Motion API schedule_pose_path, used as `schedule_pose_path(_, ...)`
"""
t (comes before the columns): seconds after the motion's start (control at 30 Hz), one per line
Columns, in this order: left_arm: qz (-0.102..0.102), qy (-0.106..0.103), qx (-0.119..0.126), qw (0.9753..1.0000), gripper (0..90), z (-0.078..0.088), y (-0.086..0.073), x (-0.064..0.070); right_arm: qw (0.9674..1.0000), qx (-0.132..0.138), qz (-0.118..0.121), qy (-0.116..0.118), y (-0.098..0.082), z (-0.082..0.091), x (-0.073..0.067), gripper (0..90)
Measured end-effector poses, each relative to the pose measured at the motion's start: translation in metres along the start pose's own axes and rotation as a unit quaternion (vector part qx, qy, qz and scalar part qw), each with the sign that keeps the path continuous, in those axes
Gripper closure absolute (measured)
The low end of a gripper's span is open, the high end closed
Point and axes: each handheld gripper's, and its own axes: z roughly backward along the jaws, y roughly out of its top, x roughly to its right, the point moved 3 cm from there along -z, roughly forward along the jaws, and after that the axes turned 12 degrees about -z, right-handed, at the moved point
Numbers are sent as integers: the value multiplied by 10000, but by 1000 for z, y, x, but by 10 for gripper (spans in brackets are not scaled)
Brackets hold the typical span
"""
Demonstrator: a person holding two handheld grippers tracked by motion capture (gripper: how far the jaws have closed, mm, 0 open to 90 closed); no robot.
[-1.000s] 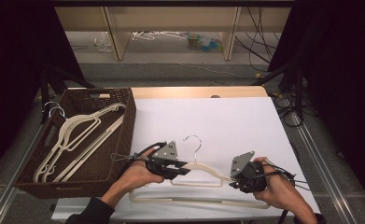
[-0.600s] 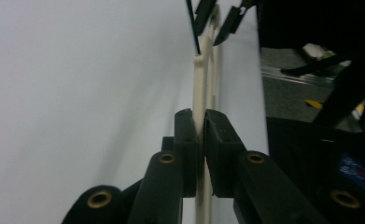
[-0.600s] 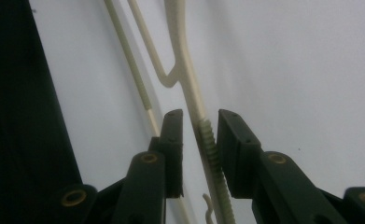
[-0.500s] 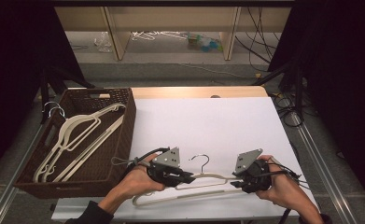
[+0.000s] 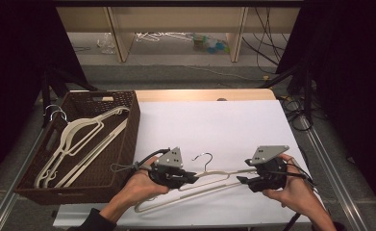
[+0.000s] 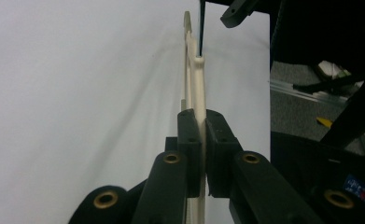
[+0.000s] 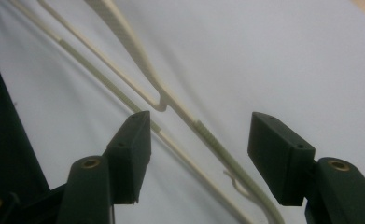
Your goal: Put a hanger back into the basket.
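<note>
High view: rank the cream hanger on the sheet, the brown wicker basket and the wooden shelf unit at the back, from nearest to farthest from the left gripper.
1. Cream hanger: clamped in the left gripper, at its fingers, near the front of the sheet.
2. Brown wicker basket: to its left, at the sheet's left edge, holding more hangers.
3. Wooden shelf unit: far back, beyond the table.

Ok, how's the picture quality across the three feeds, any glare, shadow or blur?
High view: the white sheet is evenly lit and the surroundings dark. Left gripper view: the hanger casts a soft shadow, its far end blurred. Right gripper view: the right claw is sharp, without glare.
</note>
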Motion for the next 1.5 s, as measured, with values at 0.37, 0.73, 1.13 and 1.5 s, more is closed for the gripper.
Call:
schedule_pose_path(0.37, 735, 346, 521, 9953, 860, 31, 1, -14, 9967, 501, -627, -105, -9, 9, 8, 320)
schedule_pose_path(0.73, 1171, 674, 1354, 9815, 859, 77, 17, -20, 9953, 529, -806, -7, -29, 1, 1, 271)
schedule_pose_path(1.13, 1254, 886, 1982, 9681, 859, 127, 37, -18, 9942, 575, -912, 72, -44, -6, -1, 262)
schedule_pose_path(1.5, 1200, 1288, 2096, 9618, 859, 191, 57, -32, 9943, 496, -946, 77, -51, -9, -2, 262)
